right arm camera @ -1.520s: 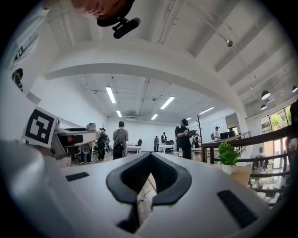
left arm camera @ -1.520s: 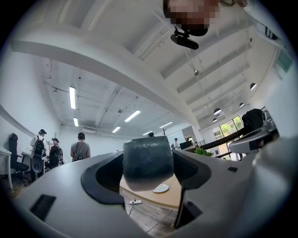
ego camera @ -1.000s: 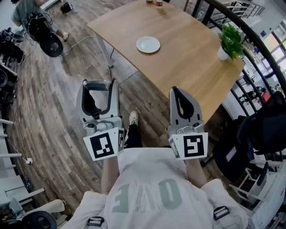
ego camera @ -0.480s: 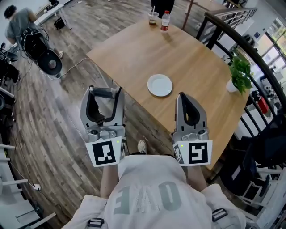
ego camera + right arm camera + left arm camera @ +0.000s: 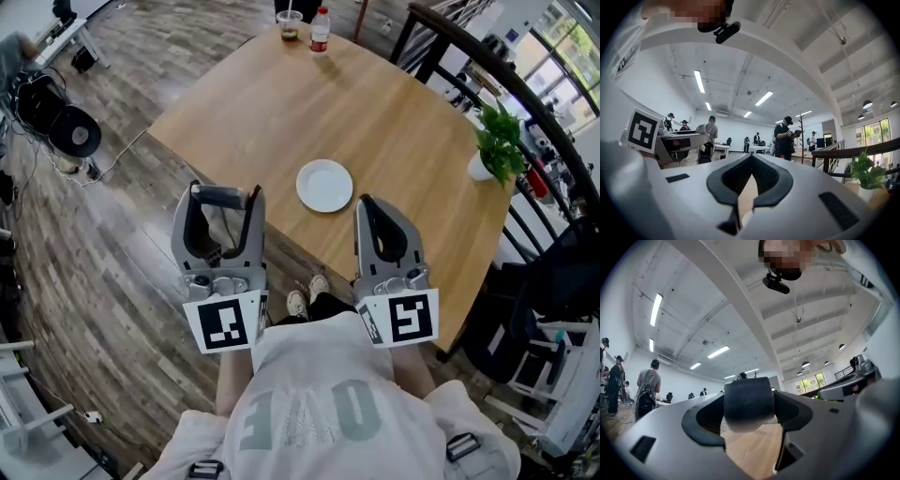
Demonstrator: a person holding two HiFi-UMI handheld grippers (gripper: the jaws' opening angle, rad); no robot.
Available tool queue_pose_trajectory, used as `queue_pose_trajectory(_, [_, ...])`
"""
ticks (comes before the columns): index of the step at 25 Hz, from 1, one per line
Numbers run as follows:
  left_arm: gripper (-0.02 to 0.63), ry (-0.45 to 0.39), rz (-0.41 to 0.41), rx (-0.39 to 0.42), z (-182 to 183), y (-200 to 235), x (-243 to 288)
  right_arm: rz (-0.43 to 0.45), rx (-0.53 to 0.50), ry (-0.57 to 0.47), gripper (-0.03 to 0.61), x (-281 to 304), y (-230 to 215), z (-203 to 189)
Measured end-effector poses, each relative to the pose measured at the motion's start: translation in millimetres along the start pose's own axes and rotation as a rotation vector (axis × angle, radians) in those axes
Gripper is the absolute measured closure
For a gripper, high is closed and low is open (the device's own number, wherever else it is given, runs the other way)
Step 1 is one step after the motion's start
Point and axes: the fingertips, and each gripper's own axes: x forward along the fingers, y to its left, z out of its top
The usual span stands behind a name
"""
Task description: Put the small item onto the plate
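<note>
You are holding left claw (image 5: pixel 223 201) wide apart, jaws pinching small dark item (image 5: pixel 749 403) crosswise at tips. Item is hanging over wood floor (image 5: pixel 112 281), just short of table (image 5: pixel 403 122) edge. Right claw (image 5: pixel 368 204) is sitting closed, tips meeting, gripping nothing, reaching over near table edge. White plate (image 5: pixel 325 185) is lying on table just ahead, between both claws, apart from item.

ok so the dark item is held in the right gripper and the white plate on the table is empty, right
No: the dark item is held in the left gripper, not the right, as the left gripper view shows; the right gripper is shut on nothing. The white plate on the table is empty.
</note>
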Motion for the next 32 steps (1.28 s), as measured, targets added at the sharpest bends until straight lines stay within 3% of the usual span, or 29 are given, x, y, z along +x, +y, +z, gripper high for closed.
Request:
queue_pose_trajectory(6, [0.301, -0.006, -0.096, 0.06, 2, -19, 30, 0.007, 0.021, -0.009, 0.561, 28, -16, -1])
queue_pose_trajectory(14, [0.301, 0.106, -0.157, 0.106, -25, -41, 61, 0.016, 0.063, -0.019, 0.561, 47, -30, -2])
queue_pose_trajectory(19, [0.301, 0.315, -0.24, 0.074, -79, -67, 86, -0.005, 0.086, 0.002, 0.561, 51, -48, -15])
queue_pose_trajectory(32, [0.301, 0.875, -0.517, 0.142, -267, -145, 121, -0.131, 0.222, 0.133, 0.561, 62, -125, -88])
